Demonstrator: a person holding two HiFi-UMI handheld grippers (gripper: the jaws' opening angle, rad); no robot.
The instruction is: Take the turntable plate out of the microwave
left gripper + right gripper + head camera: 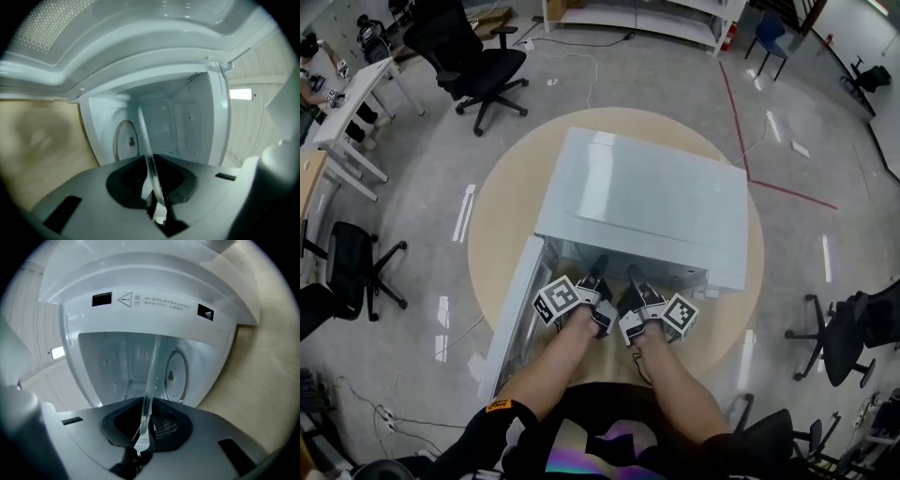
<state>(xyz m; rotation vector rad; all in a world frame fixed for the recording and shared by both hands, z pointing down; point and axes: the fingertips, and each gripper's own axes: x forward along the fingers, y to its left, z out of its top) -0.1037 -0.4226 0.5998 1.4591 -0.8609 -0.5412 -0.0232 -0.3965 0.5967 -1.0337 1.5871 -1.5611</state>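
The clear glass turntable plate (146,140) shows edge-on as a thin pane running from the jaws into the white microwave (647,202) cavity. My left gripper (154,187) is shut on its near rim. My right gripper (144,423) is shut on the same plate (152,371) beside it. In the head view both grippers, left (599,267) and right (634,277), reach side by side into the microwave's open front, and its top hides the plate. The roller ring (124,140) lies on the cavity floor behind the plate.
The microwave door (514,314) stands open at the left, beside my left arm. The microwave sits on a round wooden table (502,225). Black office chairs (483,61) and desks stand around on the grey floor.
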